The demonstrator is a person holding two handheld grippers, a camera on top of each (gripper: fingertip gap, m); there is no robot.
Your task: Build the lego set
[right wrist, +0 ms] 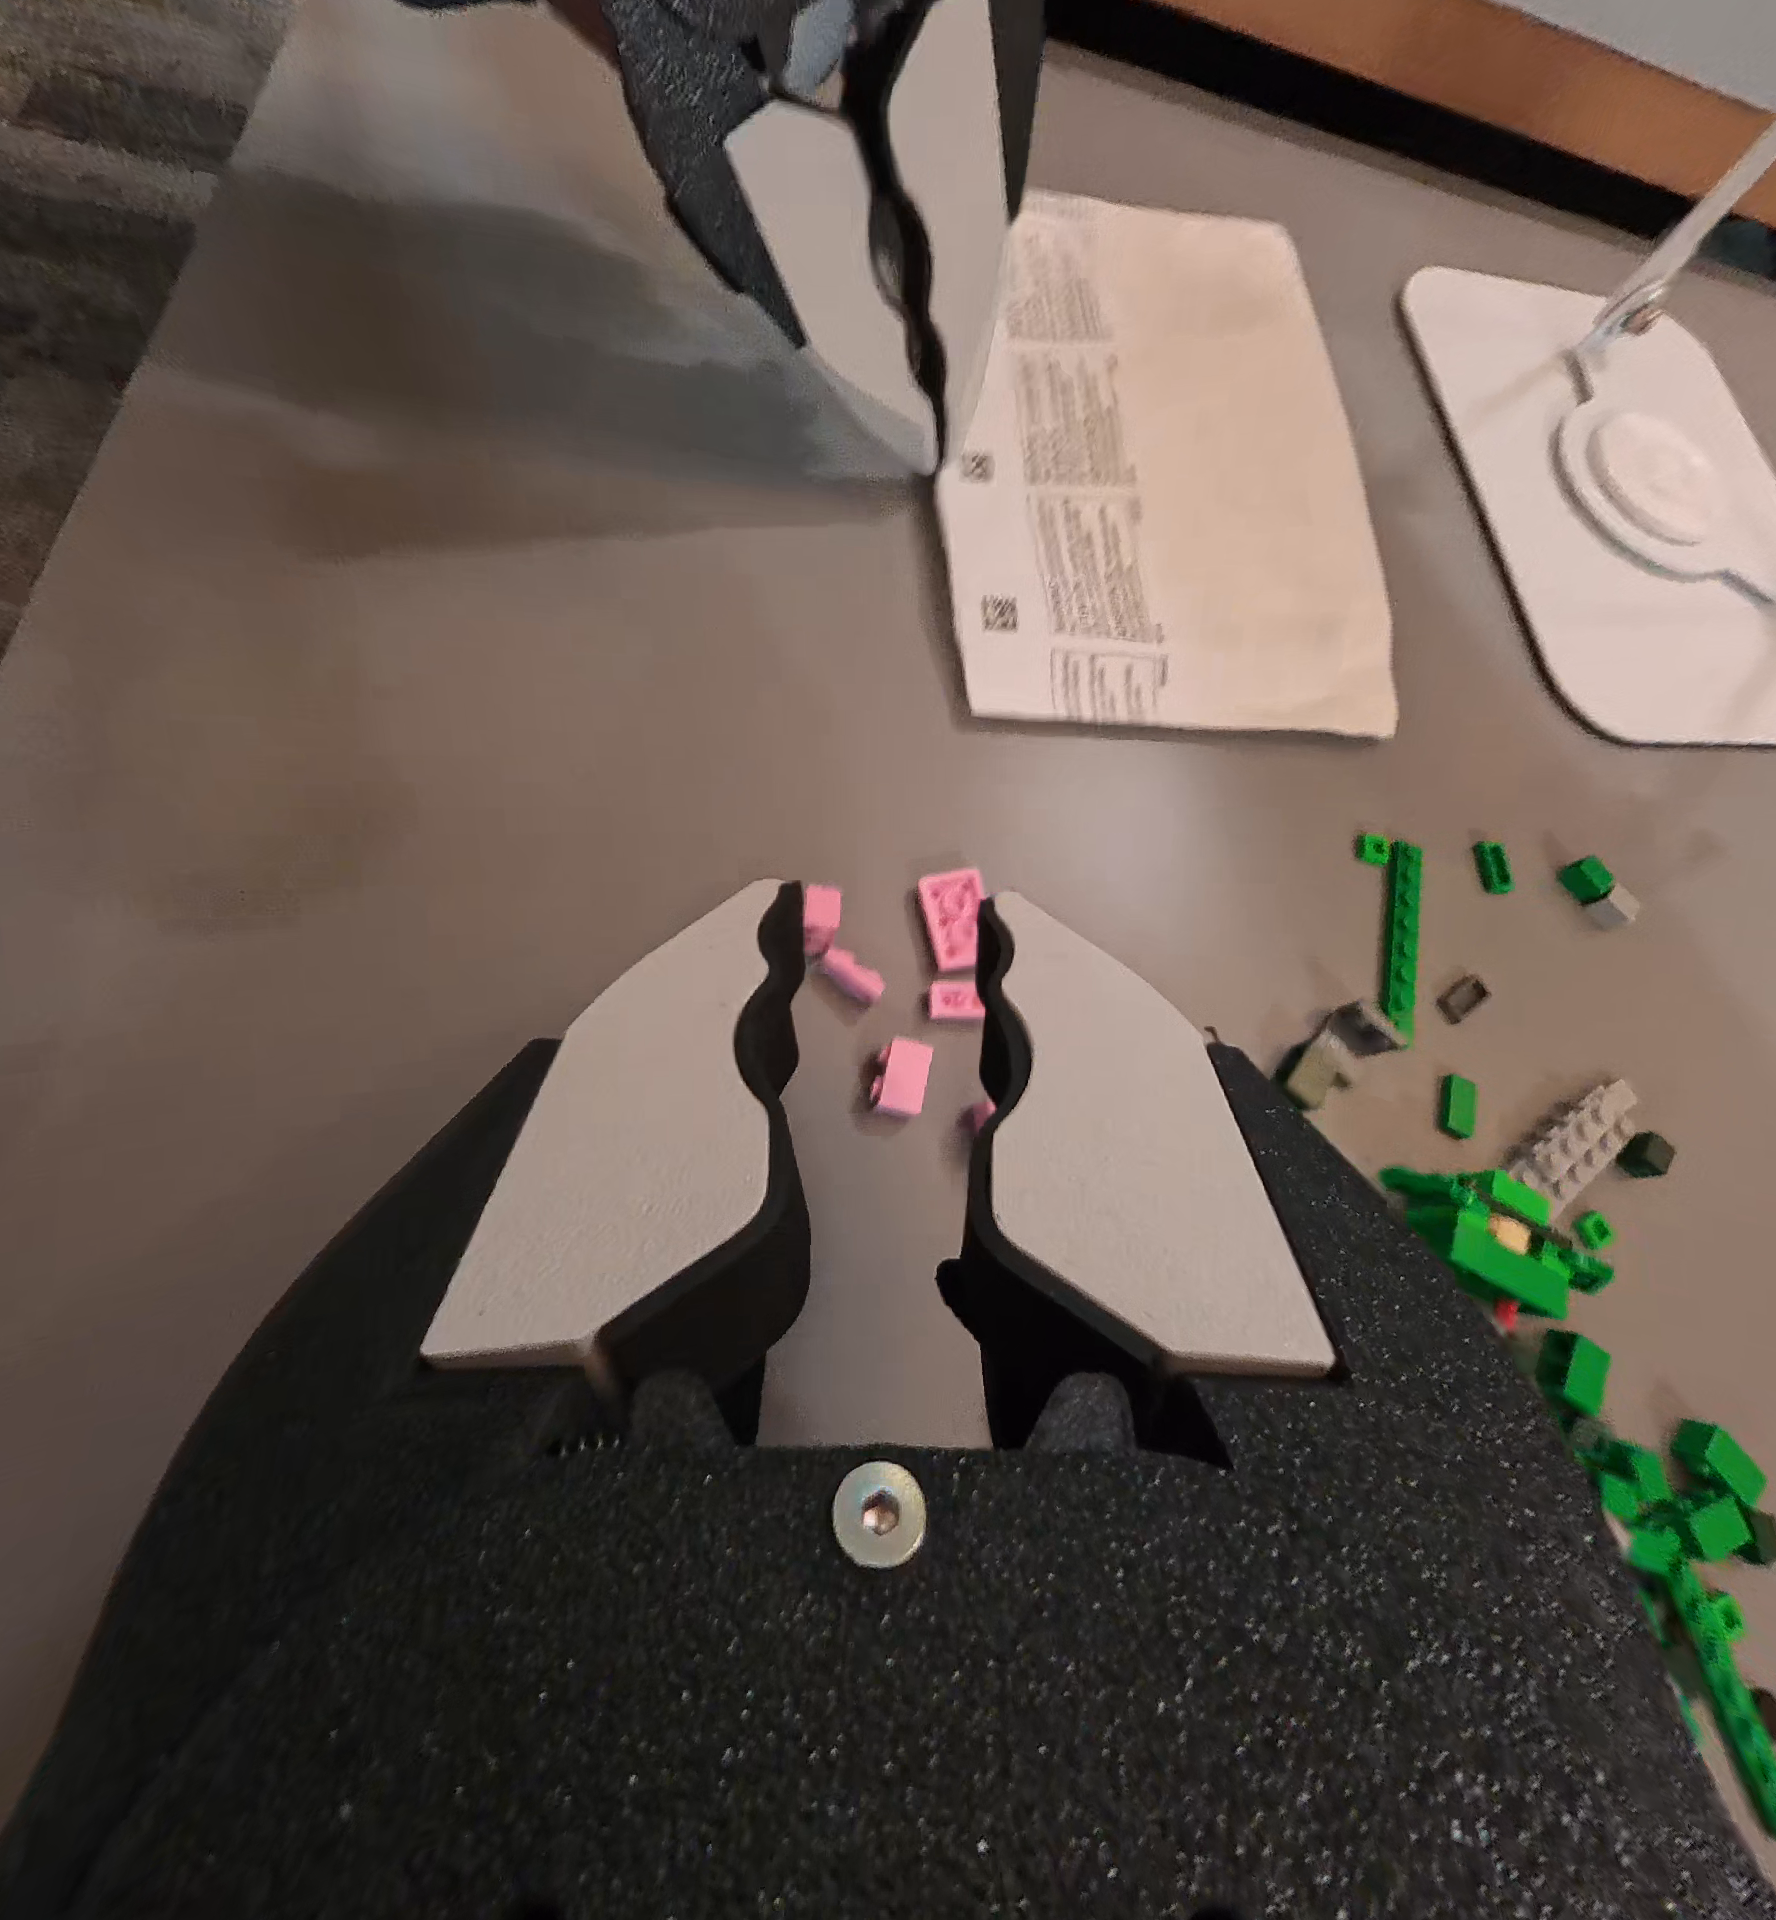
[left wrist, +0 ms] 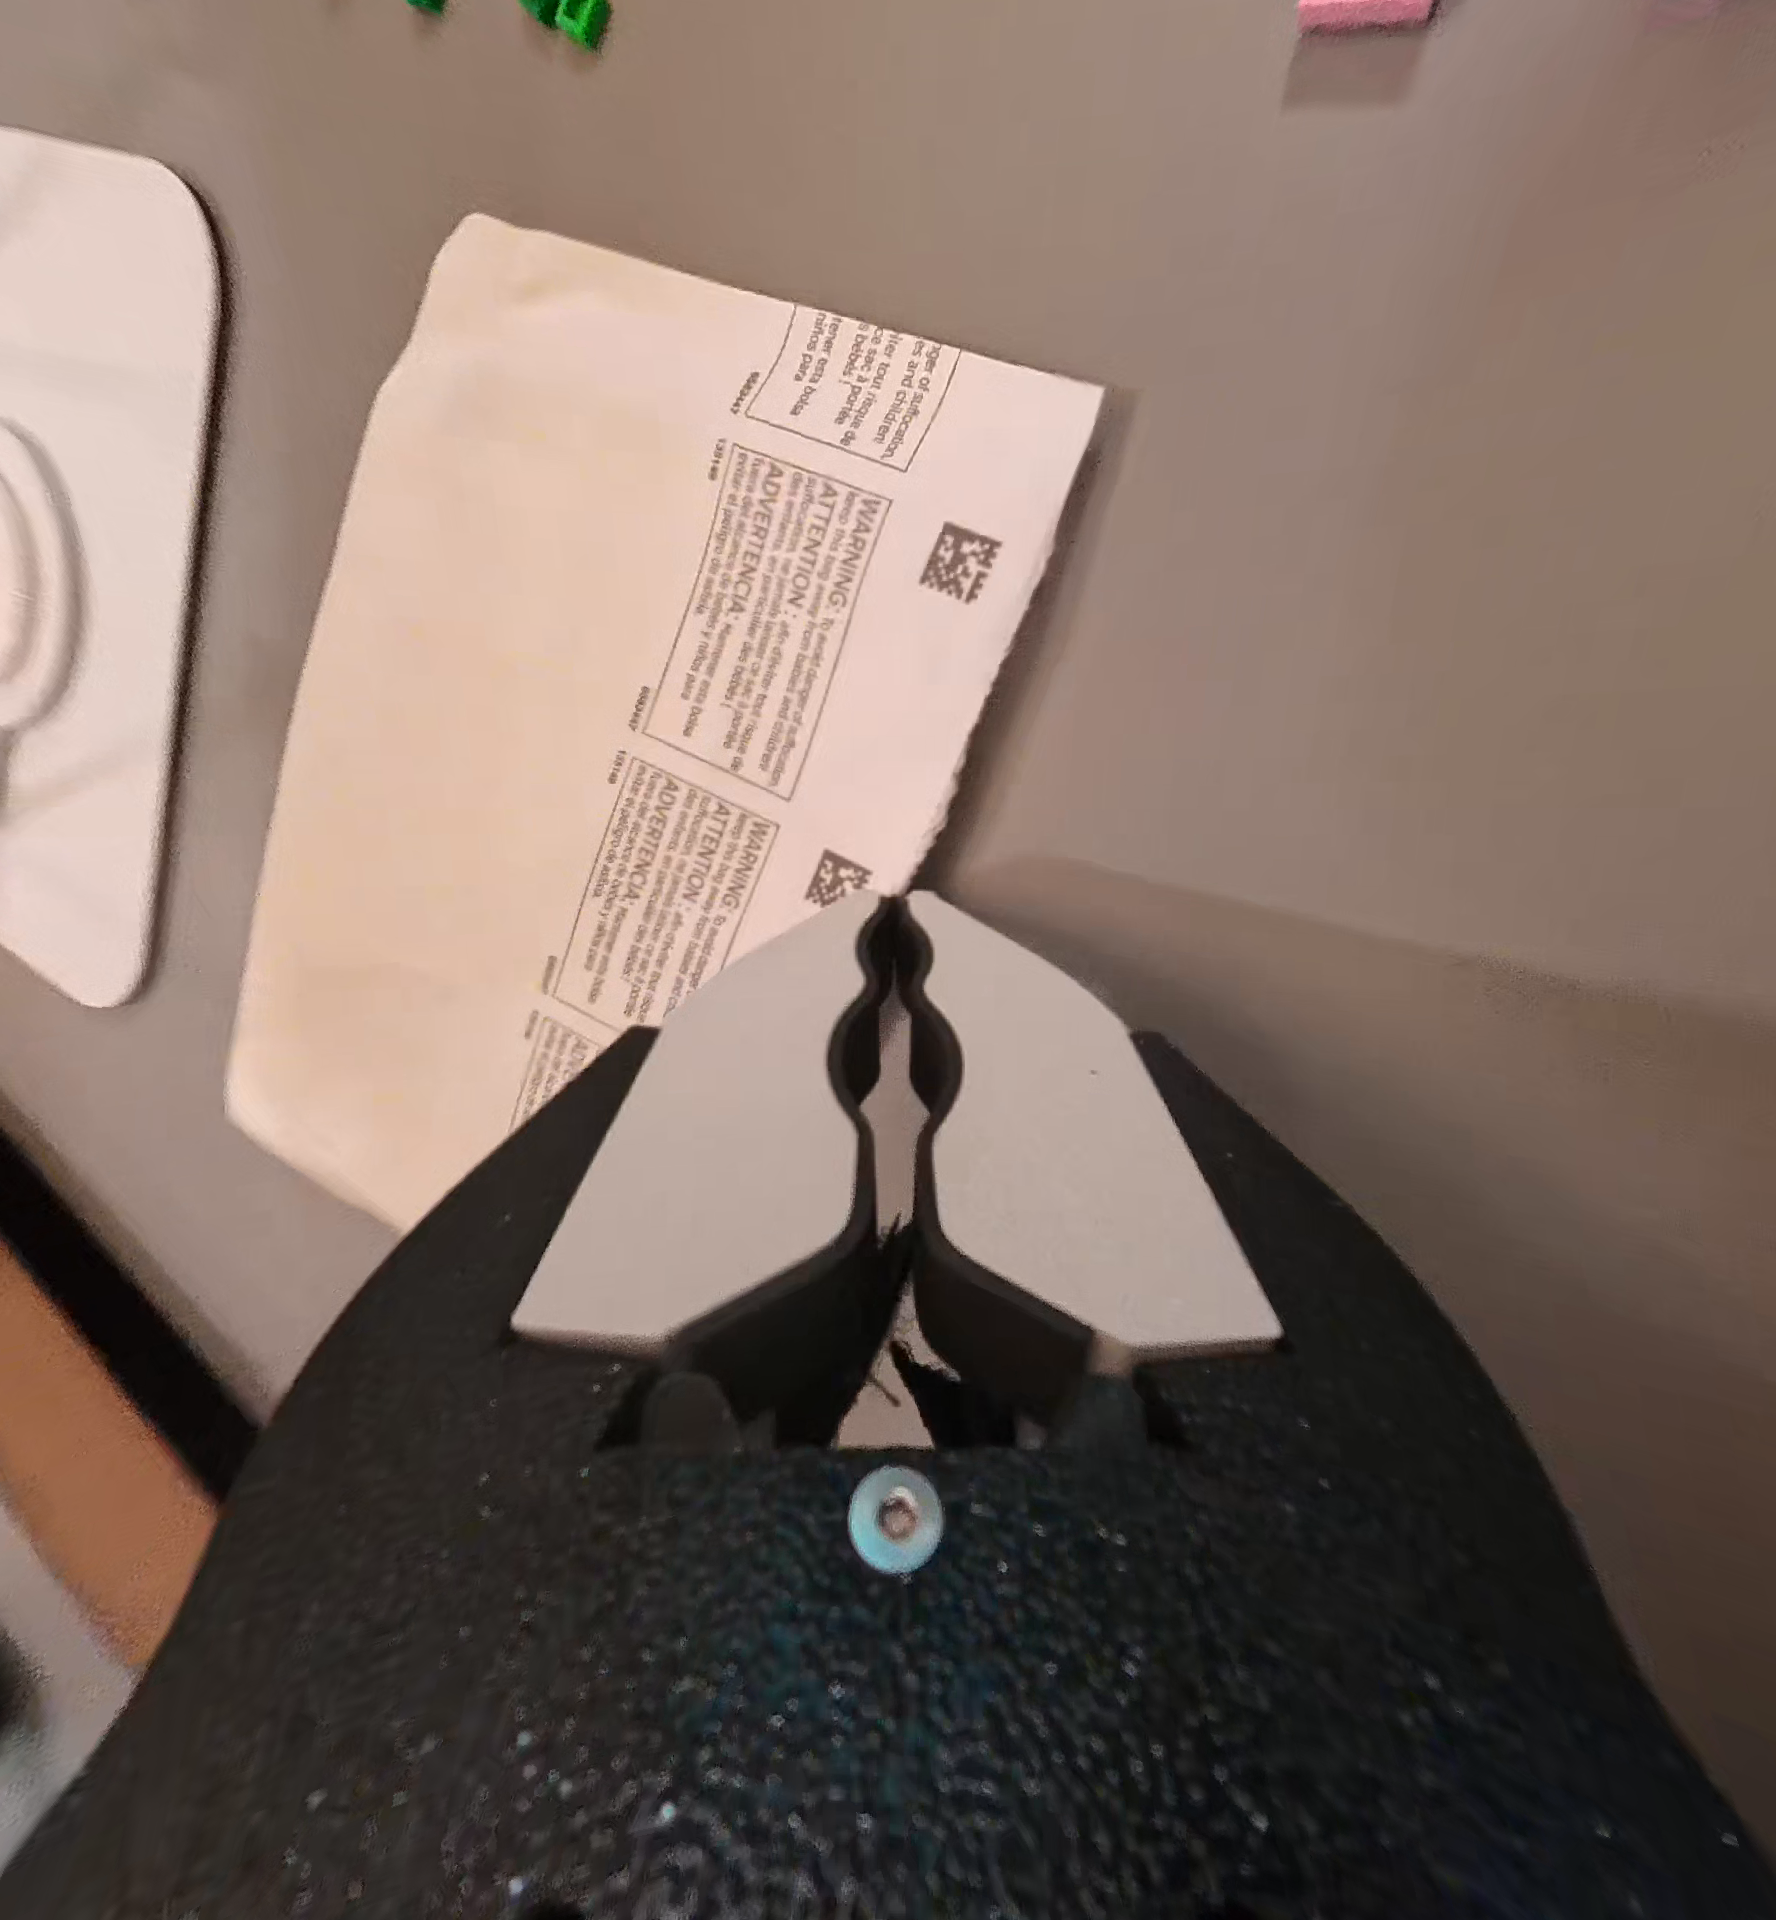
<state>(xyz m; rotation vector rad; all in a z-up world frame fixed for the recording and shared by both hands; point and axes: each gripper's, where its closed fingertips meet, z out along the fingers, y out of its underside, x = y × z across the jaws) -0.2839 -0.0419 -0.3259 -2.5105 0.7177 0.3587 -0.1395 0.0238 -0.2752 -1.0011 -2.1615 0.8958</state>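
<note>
Several small pink lego pieces (right wrist: 905,1075) lie on the grey table (right wrist: 448,727), and they show between the fingers of my right gripper (right wrist: 889,899), which is open and empty just above them. Green pieces (right wrist: 1486,1236), a long green plate (right wrist: 1398,935) and a grey plate (right wrist: 1580,1132) are scattered to its right. My left gripper (left wrist: 894,904) is shut, its tips at the torn corner of a white paper bag (left wrist: 510,675). I cannot tell if it pinches the bag. The left gripper (right wrist: 936,457) also shows in the right wrist view, at the bag (right wrist: 1227,468).
A white stand base (right wrist: 1590,520) with a clear rod sits right of the bag; it also shows in the left wrist view (left wrist: 32,520). Green bits (left wrist: 572,21) and a pink piece (left wrist: 1367,12) lie at the top edge there. The table's edge is at lower left (left wrist: 84,1299).
</note>
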